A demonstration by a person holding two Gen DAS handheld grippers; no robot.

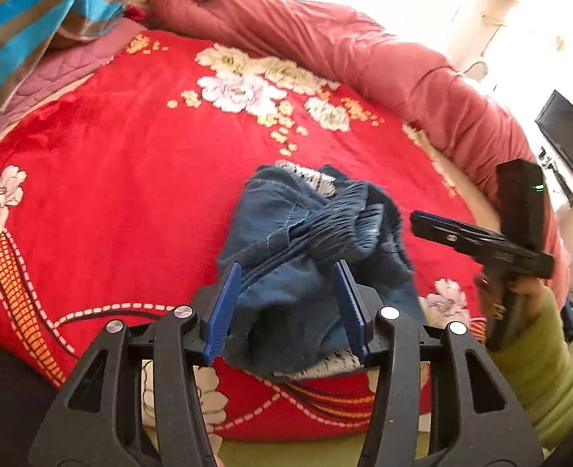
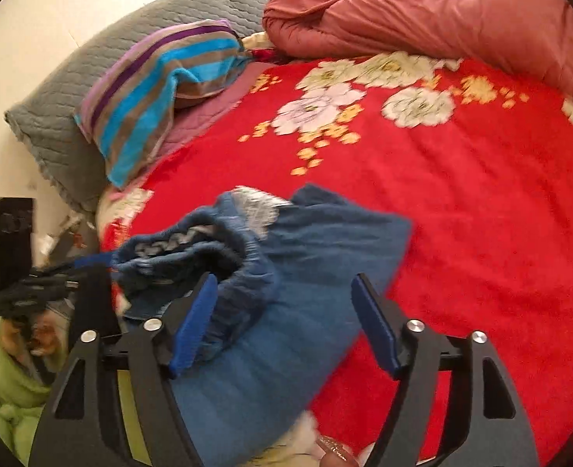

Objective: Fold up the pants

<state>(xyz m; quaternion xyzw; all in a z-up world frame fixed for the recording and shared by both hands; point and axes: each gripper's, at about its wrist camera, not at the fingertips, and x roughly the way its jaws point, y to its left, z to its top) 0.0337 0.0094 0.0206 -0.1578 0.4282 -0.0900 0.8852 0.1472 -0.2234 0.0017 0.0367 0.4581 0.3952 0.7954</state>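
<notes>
Left gripper [image 1: 288, 288] spread wide, blue pads apart, nothing pinched. Hovering right over the near end of the pants [image 1: 309, 241], with the denim filling the gap between the two fingers. Can't tell if the pads actually touch the cloth or just sit above it.

Right gripper [image 2: 284, 313] also gaping wide, holding nothing. Left finger sitting against the bunched elastic waistband [image 2: 193, 249], right finger out past the edge of the fabric over the red blanket [image 2: 481, 214]. Flat part of the pants running between the fingers and down toward the camera. A bit blurry in this view, so contact hard to call.

From the left wrist view, right gripper visible off to the side of the pants, gripped by a hand in a green sleeve [image 1: 547, 362], tips aimed at the waistband.

Pants themselves: blue denim, lying in a rumpled heap on the near half of the blanket, waistband scrunched up on top, fuzzy light lining peeking out at the edges.

Further out: red floral blanket covering the bed, rolled pinkish-red quilt [image 1: 364, 50] along the far side, striped blue-and-brown towel [image 2: 158, 89] near the head, grey quilted pillow [image 2: 72, 89] behind it.
</notes>
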